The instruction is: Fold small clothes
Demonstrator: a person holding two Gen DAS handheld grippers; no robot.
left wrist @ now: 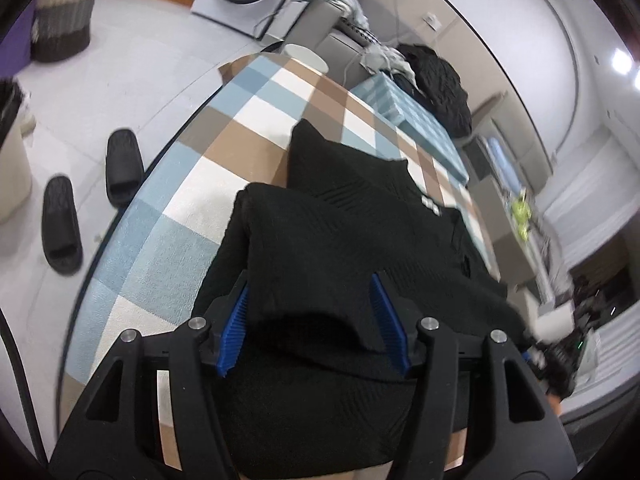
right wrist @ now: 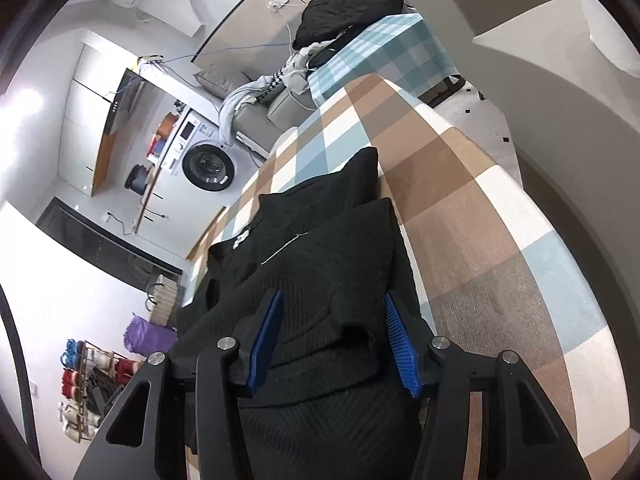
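Left gripper [left wrist: 312,328]: black frame with blue ribbed pads, nearest the left camera; its jaws stand partly apart with a raised fold of the garment between them, and whether the pads press on the cloth cannot be told.
Right gripper [right wrist: 334,340]: same black frame and blue pads, nearest the right camera; its jaws are also partly apart around a bunched fold, grip unclear.
Black ribbed knit sweater [left wrist: 360,232]: lies on the tabletop just ahead of both grippers, partly folded, with layers doubled over each other and two pointed corners reaching away from the cameras; a small white label shows near its neck.
Checked tabletop cloth of brown, white and pale blue squares [right wrist: 480,200]: covers the tabletop under the sweater and stretches beyond it.
Dark fluffy heap of clothes [right wrist: 352,4]: sits at the far end on a teal checked cover, well apart from the sweater.
Pair of black slippers [left wrist: 96,196]: on the pale floor beside the tabletop.
White front-loading washing machine [right wrist: 208,164]: against the far wall.
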